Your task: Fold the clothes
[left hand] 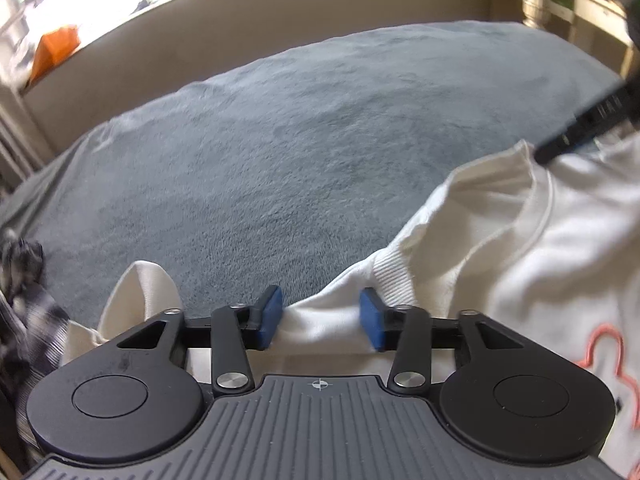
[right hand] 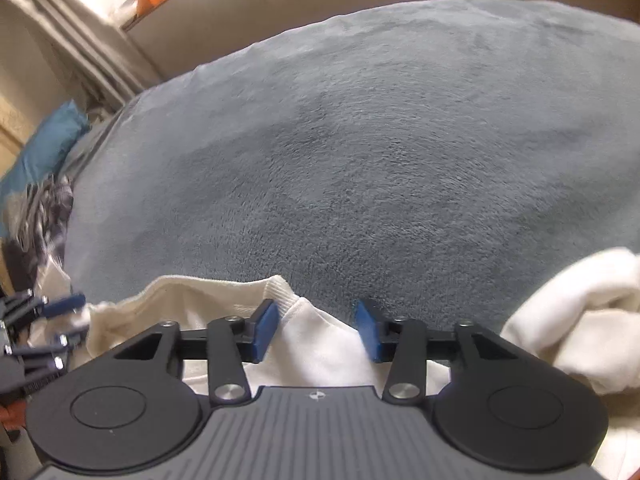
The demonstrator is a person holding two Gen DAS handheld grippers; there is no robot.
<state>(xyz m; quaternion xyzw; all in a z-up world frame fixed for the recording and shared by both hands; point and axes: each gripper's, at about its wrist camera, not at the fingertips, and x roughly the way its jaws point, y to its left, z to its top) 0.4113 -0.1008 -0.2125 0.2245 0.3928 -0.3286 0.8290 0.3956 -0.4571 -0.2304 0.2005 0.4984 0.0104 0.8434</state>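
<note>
A white sweatshirt (left hand: 540, 248) with a ribbed collar and a pink outline print lies at the near edge of a grey fleece blanket (left hand: 300, 152). My left gripper (left hand: 322, 320) is open, its blue pads either side of a fold of the shoulder fabric. My right gripper (right hand: 316, 330) is open too, with white fabric (right hand: 320, 344) near the ribbed collar between its pads. The right gripper's dark body shows in the left wrist view (left hand: 588, 124) above the collar. The left gripper shows blurred in the right wrist view (right hand: 44, 320) at the left edge.
The blanket (right hand: 360, 140) covers a bed. A dark patterned garment (left hand: 24, 288) lies at the left edge. A bunched white sleeve (right hand: 580, 320) sits at right. A wooden bedpost (left hand: 536, 4) and shelf stand at far right; a radiator and window sill at far left.
</note>
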